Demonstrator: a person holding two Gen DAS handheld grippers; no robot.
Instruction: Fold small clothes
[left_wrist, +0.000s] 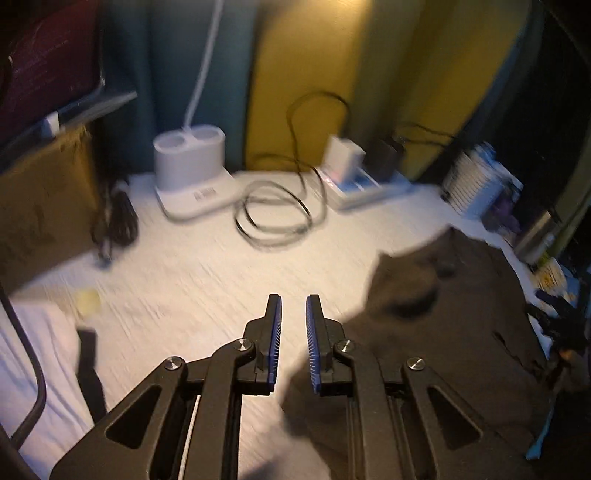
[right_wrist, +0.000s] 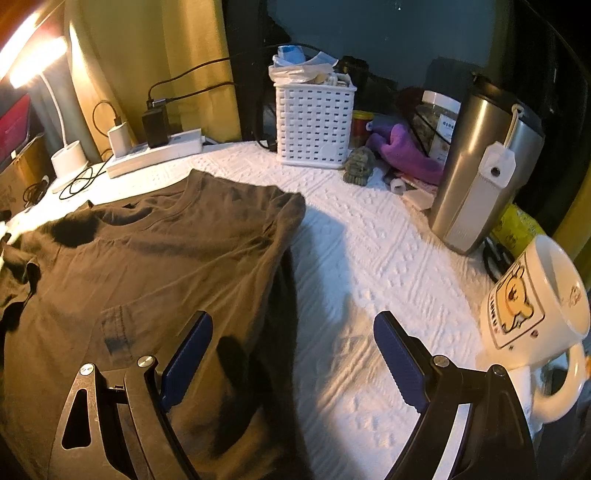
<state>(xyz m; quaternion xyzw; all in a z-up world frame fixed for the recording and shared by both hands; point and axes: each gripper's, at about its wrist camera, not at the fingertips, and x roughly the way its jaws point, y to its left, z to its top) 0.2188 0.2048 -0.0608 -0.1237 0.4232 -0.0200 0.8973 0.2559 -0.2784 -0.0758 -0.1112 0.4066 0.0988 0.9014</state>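
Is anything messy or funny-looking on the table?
Yes. The brown cotton T-shirt lies rumpled, its left sleeve bunched up. Behind the white plastic basket, a purple fleece cloth sits crumpled among clutter. Nothing looks spilled or broken.

Left gripper nearly closed, nothing between its pads; brown shirt right; coiled cable beyond.

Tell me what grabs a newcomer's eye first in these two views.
The brown T-shirt sprawls over the left of the white textured cloth. A steel tumbler and a bear mug crowd the right edge, with a white basket behind. A lit lamp glows at far left.
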